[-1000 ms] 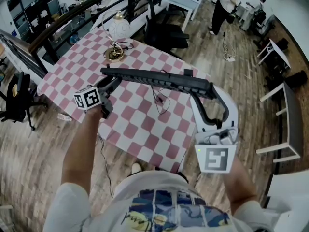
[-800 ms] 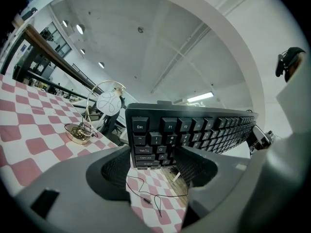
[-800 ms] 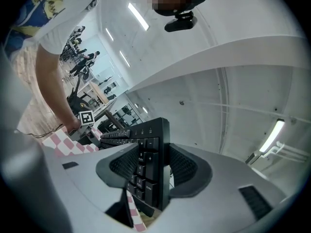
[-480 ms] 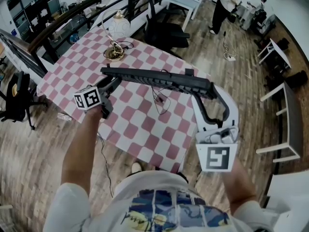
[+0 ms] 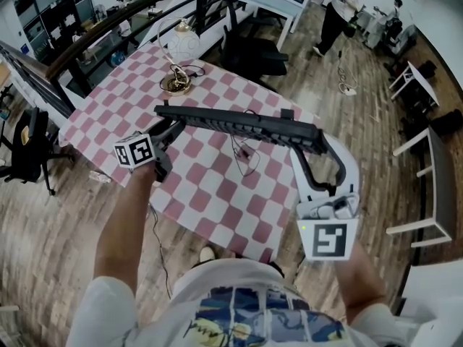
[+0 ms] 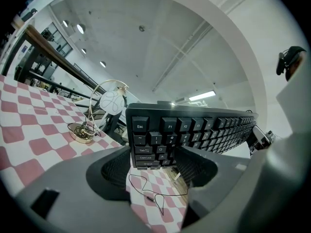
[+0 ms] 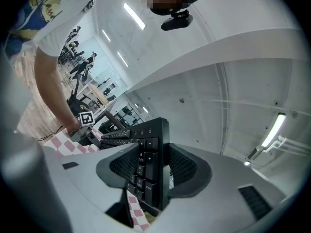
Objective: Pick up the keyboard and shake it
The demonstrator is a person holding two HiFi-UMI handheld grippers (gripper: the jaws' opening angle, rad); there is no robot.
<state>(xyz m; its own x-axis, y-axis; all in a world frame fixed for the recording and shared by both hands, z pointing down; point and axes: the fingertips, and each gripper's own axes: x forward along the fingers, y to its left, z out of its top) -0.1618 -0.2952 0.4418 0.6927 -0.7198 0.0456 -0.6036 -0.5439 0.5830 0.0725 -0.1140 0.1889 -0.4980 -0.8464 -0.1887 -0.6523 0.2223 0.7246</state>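
A black keyboard [image 5: 239,123] hangs in the air above the pink-and-white checkered table [image 5: 217,194], turned on its long edge so the head view sees mostly its thin side. My left gripper [image 5: 171,124] is shut on its left end; in the left gripper view the keyboard [image 6: 194,130] has its Esc-side keys pinched between the ribbed pads, at my left gripper [image 6: 153,165]. My right gripper [image 5: 313,142], white with a marker cube, is shut on the right end. In the right gripper view the keyboard [image 7: 151,149] stands edge-on between the pads of my right gripper [image 7: 154,166].
A white globe lamp on a brass dish [image 5: 176,84] stands at the table's far side. A thin black cable [image 5: 242,154] lies on the cloth under the keyboard. A black office chair [image 5: 249,49] stands beyond the table, another chair [image 5: 29,147] at left, a person [image 5: 336,9] far back.
Keyboard, grippers and table all sit a touch lower and to the right in the head view. Both grips on the keyboard are unchanged.
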